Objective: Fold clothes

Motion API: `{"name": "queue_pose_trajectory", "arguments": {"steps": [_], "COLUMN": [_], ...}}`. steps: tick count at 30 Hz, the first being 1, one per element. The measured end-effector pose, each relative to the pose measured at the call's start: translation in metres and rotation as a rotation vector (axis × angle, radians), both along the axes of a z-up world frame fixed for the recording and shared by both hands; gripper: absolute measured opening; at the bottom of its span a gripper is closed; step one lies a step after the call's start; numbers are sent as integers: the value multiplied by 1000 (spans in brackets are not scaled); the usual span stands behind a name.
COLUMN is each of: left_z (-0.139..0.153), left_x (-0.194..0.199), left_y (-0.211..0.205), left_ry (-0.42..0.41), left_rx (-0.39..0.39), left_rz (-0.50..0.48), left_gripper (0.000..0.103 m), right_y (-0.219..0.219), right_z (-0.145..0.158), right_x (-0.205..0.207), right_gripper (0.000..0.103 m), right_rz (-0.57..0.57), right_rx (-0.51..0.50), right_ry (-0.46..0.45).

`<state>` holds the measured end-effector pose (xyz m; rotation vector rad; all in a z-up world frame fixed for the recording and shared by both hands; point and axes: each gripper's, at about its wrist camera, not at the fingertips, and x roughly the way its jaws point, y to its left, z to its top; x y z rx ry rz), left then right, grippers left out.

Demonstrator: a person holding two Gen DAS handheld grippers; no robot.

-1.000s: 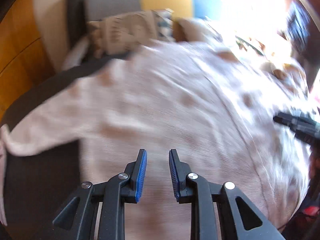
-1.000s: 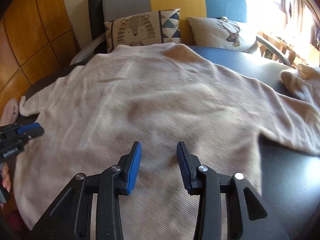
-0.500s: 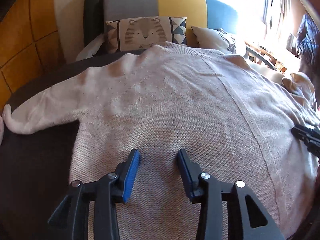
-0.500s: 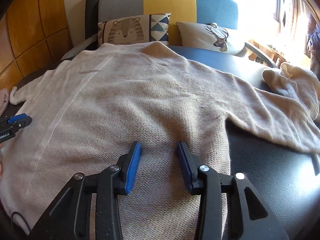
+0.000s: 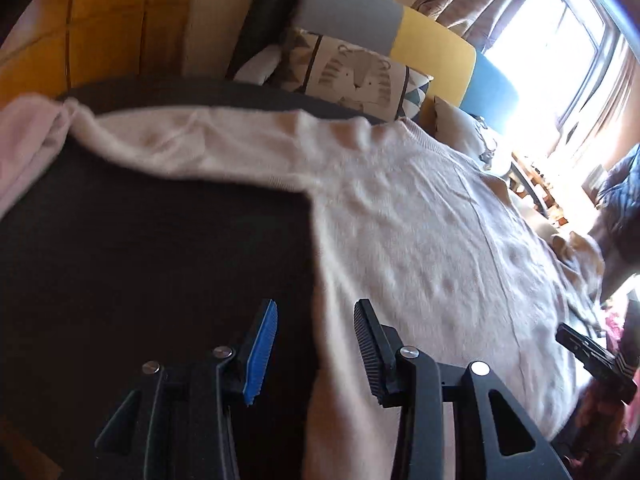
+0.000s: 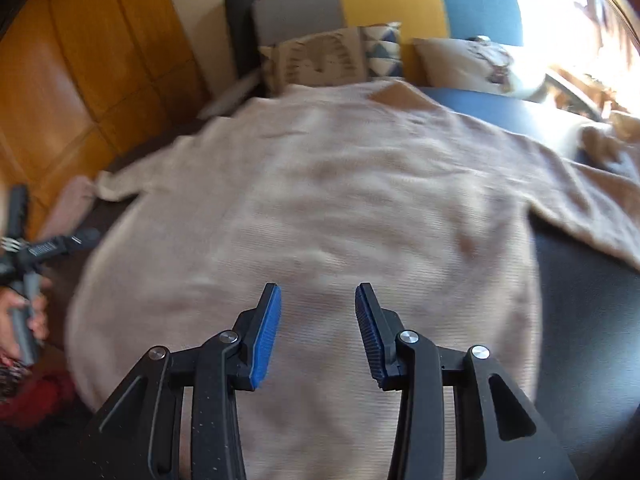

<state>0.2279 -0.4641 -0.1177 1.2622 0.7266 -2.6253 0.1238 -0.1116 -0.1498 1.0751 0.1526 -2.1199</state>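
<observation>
Sweater spread flat, both grippers empty

Beige knit sweater (image 6: 320,208) lies unfolded across the dark table (image 6: 580,320), sleeves out. My left gripper (image 5: 314,344) straddles its left side edge, right gripper (image 6: 318,328) over the hem, jaws apart. Looks like pre-fold; next needs an edge pinch.

Beige knit sweater (image 6: 320,216) spread flat on dark table (image 6: 580,320), sleeves out sideways

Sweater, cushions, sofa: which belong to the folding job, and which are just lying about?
Job:
beige sweater, spread flat
left tool, open
right tool, open

Lying about:
lion cushion
deer cushion
sofa back
pink cloth
</observation>
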Motion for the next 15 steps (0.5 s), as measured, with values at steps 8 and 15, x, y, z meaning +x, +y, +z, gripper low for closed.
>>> {"name": "queue_pose_trajectory", "arguments": {"steps": [8,15], "left_z": [-13,-15], "left_x": [46,32], "left_y": [16,30], "left_ry": [37,59], "left_rx": [135,238], "left_rz": [-129,-242], "left_gripper": [41,41], "right_y": [-77,-104], "right_z": [4,-21], "right_x": [40,28], "right_gripper": [42,28], "right_rz": [306,248], "right_rx": [-77,52], "right_ry": [-65,-46]}}
